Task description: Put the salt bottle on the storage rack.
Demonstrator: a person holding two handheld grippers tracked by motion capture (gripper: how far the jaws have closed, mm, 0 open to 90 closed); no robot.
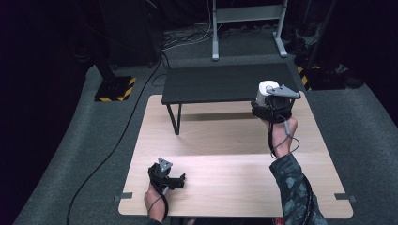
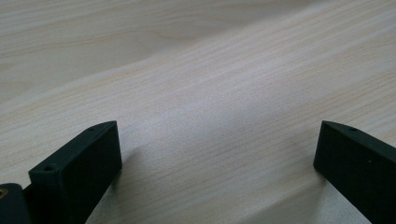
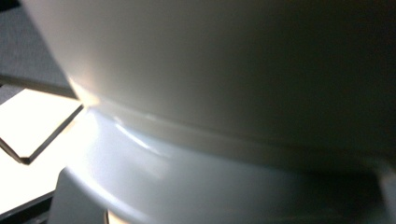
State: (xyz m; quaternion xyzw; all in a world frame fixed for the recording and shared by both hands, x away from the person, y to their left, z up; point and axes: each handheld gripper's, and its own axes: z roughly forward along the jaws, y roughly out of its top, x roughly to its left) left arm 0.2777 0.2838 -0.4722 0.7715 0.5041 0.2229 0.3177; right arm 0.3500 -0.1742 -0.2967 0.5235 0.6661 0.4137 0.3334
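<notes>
On the light wooden counter (image 1: 225,154) stands a low black shelf (image 1: 225,83) on thin legs, along the far edge. The right gripper (image 1: 271,107) is held up at the shelf's near right corner, with its grey plate on top and its cable looping down past the hand (image 1: 284,130). A white cup-like thing (image 1: 265,93) sits right against this gripper, above the shelf edge. In the right gripper view, the white thing's curved wall (image 3: 224,93) is very close and blurred, and a corner of the shelf (image 3: 28,56) shows at the left above the counter. Whether these jaws are gripping it or standing apart, I cannot tell.

The left gripper (image 1: 170,180) rests low over the near left part of the counter, well apart from the right one. In the left gripper view its 2 black jaws stand wide apart, with bare wood (image 2: 210,112) between them.
</notes>
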